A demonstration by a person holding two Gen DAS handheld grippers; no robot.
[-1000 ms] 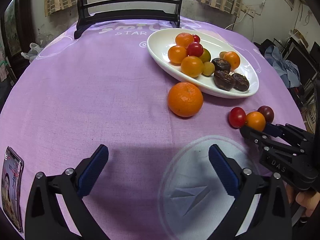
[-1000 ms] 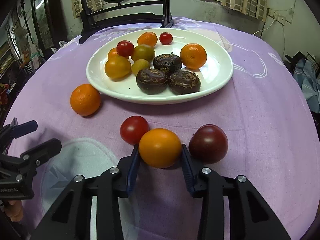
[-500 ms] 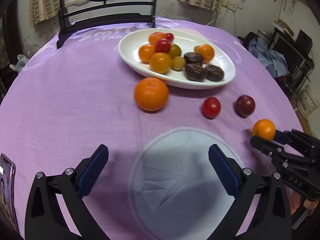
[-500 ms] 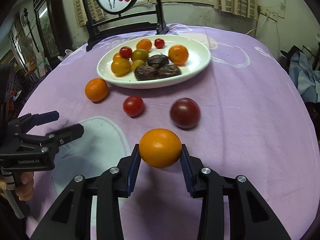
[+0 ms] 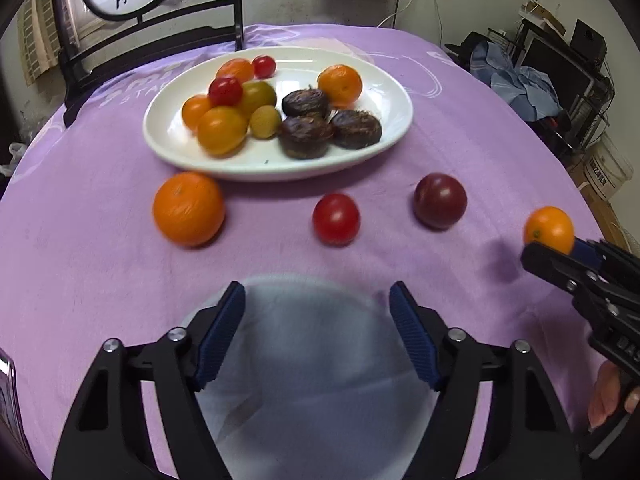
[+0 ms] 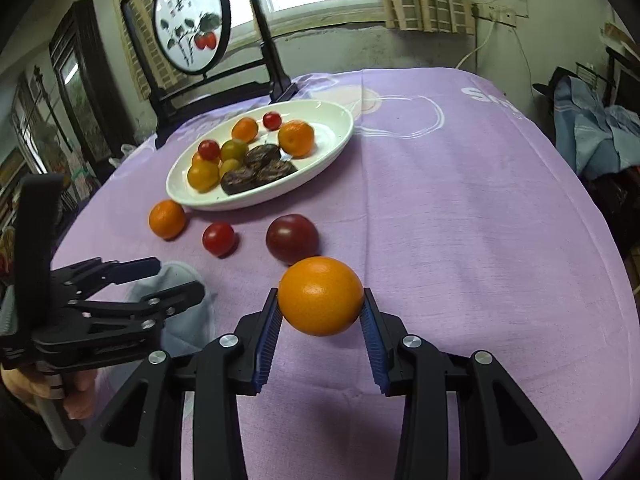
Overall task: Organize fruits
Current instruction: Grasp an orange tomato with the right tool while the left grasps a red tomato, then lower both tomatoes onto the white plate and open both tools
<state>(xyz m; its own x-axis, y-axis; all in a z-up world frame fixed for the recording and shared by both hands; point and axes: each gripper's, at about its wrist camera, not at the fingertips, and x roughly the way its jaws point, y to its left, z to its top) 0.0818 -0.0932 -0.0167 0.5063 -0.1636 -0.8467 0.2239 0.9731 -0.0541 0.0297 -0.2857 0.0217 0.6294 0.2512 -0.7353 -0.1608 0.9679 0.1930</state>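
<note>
Right gripper (image 6: 320, 312): I read it as clenched on the orange (image 6: 321, 295), blue pads touching both sides; fruit held clear above the surface (image 6: 460, 208). From the left wrist view, the same orange (image 5: 549, 230) sits at the tip of the right gripper (image 5: 560, 250), far right, well apart from the plate.
Left gripper (image 5: 318, 336): released, jaws spread wide, nothing between them; it hovers over a pale round patch (image 5: 304, 360) printed on the cloth. In the right wrist view I see the left gripper (image 6: 160, 280) at the left, a hand behind it.
Plate (image 5: 384, 136): white, oval, toward the far side of the surface; holds several orange and yellow fruits, two small red ones, one greenish one and three dark brown ones (image 5: 308, 136) clustered together.
Mandarin (image 5: 188, 209): on the cloth just beside the near left rim of the plate; whether it touches the rim I cannot tell.
Red tomato (image 5: 336, 219): on the cloth, near the plate's front edge, apart from it.
Dark tomato (image 5: 440, 200): on the cloth to the right of the red tomato, apart from it, between plate and held orange.
Surface cover: purple cloth with white printed lines and lettering.
Backdrop: dark wooden stand with a round painted panel (image 6: 192, 36) behind the plate.
</note>
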